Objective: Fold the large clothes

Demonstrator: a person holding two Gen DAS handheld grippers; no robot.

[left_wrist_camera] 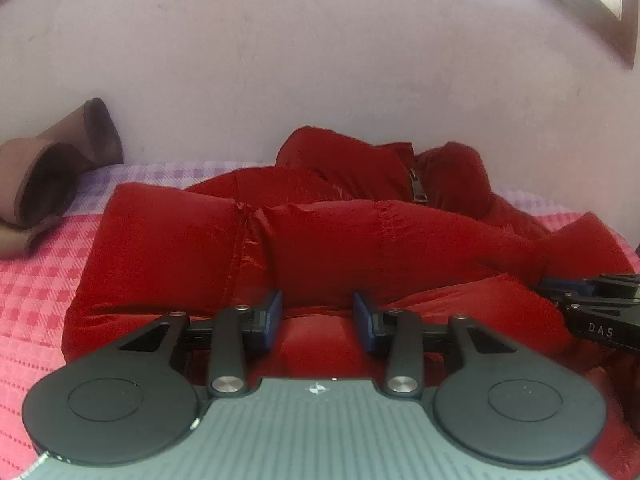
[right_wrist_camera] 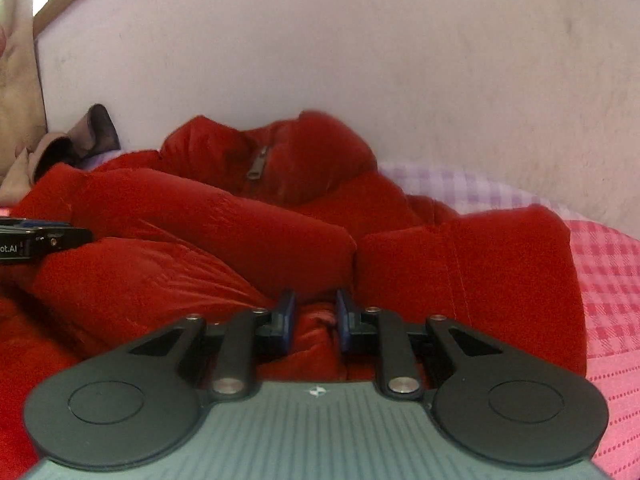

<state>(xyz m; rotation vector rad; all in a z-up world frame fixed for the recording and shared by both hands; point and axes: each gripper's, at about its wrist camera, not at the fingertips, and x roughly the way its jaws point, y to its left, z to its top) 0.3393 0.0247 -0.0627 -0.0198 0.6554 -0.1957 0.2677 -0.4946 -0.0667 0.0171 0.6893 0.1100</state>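
Note:
A puffy red jacket [left_wrist_camera: 320, 236] lies on a pink checked bedspread [left_wrist_camera: 36, 288], sleeves folded across its body, zipper and collar at the far side. My left gripper [left_wrist_camera: 317, 316] is open, its blue pads either side of the jacket's near hem, low over the fabric. My right gripper [right_wrist_camera: 316, 314] is partly open with a bunch of red fabric [right_wrist_camera: 316, 328] between its pads; whether it grips is unclear. The jacket [right_wrist_camera: 248, 232] fills the right wrist view. Each gripper shows at the edge of the other's view: the right one [left_wrist_camera: 592, 308], the left one [right_wrist_camera: 40, 240].
A pale wall [left_wrist_camera: 320, 60] runs right behind the bed. A brown and beige cushion or cloth [left_wrist_camera: 60, 176] lies at the far left by the wall. A wooden window frame [left_wrist_camera: 600, 4] is at the upper right. Bedspread shows right of the jacket [right_wrist_camera: 612, 288].

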